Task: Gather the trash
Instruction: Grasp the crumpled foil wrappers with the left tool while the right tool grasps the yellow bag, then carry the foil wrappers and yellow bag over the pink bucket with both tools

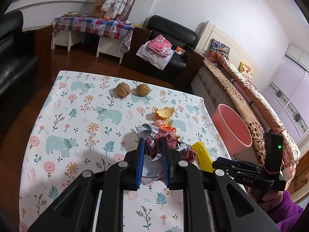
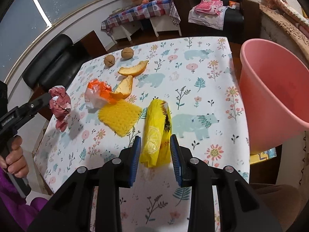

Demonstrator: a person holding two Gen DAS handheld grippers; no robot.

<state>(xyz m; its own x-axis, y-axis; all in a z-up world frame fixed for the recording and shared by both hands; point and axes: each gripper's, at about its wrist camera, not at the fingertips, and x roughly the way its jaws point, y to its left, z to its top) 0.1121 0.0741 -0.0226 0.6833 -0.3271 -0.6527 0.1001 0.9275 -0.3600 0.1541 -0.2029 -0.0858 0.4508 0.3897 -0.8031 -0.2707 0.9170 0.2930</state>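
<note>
Gripping a crumpled red paper wad (image 2: 60,104), the left gripper (image 1: 153,147) holds it above the table's (image 2: 212,89) left edge. Right gripper (image 2: 155,148), fingers spread, straddles a yellow wrapper (image 2: 154,133) lying on the cloth. Nearby lie a yellow sponge (image 2: 119,116), orange wrapper (image 2: 99,90), peel (image 2: 133,69) and two walnuts (image 2: 127,53). A pink bin (image 2: 274,89) stands beside the table's right edge.

Crumpled red-white paper (image 1: 154,145), lifted
</note>
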